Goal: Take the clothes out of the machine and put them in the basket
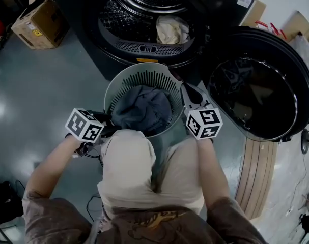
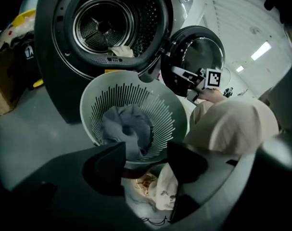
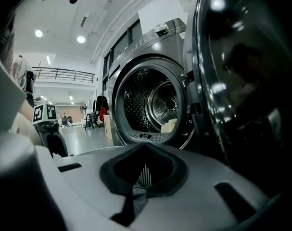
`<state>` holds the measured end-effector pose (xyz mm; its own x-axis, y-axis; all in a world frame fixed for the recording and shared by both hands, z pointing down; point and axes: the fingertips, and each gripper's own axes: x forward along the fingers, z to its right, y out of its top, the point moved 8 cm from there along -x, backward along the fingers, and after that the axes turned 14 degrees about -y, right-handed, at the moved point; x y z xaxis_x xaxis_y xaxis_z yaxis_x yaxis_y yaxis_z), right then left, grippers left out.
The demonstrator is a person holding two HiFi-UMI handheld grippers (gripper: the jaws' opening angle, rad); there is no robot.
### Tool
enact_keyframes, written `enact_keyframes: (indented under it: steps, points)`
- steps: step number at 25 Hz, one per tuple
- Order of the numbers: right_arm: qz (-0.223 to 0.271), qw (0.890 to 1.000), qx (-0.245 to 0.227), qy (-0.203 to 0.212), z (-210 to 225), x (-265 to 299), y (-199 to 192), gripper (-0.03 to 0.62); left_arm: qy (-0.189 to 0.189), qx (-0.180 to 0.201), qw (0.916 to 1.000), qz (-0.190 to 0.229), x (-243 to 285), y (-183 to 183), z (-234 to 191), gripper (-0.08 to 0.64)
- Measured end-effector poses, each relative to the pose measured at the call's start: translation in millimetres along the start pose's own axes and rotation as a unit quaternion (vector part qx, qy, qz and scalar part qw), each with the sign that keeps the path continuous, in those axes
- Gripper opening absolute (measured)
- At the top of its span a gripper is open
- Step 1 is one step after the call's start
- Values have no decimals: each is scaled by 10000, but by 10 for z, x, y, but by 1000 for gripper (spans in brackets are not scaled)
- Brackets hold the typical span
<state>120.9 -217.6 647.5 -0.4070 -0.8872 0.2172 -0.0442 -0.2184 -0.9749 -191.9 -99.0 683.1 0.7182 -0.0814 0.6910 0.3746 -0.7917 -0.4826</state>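
The left tongs (image 2: 146, 160) were open, with a wide gap between the two dark tips and nothing in their grip. They hung low by the near left side of the round pale green plastic basket (image 1: 154, 78), pointing down. Through the gap I could see only the basket's bottom edge and the person's pale clothes.

The right tongs (image 3: 143, 148) were closed, tip against tip. They sat at the right side of the basket's rim, pointing almost flat at the big dark washing machine (image 1: 83, 14). Behind the tips I could see some basket slats and a bit of grey cloth. I could not tell if the tips pinched the rim or only rested by it.

The basket stood between the two tongs on the shiny grey floor (image 1: 47, 80), just in front of the machine. A crumpled grey-blue piece of clothing (image 1: 141, 110) lay inside it, so that part looked done.

The machine's round dark glass door (image 1: 256, 93) was swung wide open to the right. One cream-coloured cloth (image 1: 170, 29) lay low in the metal drum (image 2: 105, 28), near the front. That one had yet to come out. I saw no other in there, so the job looked about half done.

I counted two tongs, one basket, one machine and one door. There were two pieces of clothing, one in the basket and one in the drum. One brown cardboard box (image 1: 39, 19) stood off to the left.
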Motion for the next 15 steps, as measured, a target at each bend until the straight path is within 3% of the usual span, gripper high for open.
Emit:
enact_keyframes:
  steps: [8, 10, 15]
  points:
    - [7, 10000, 10, 11, -25, 19, -3, -2, 487, 543, 9926, 974, -391, 655, -56, 282]
    - [15, 10000, -12, 23, -41, 16, 1, -2, 651, 787, 9844, 1431, -459, 963, -65, 290]
    - [43, 10000, -23, -20, -49, -29, 18, -3, 1079, 1523, 9492, 2533, -419, 1821, -154, 319]
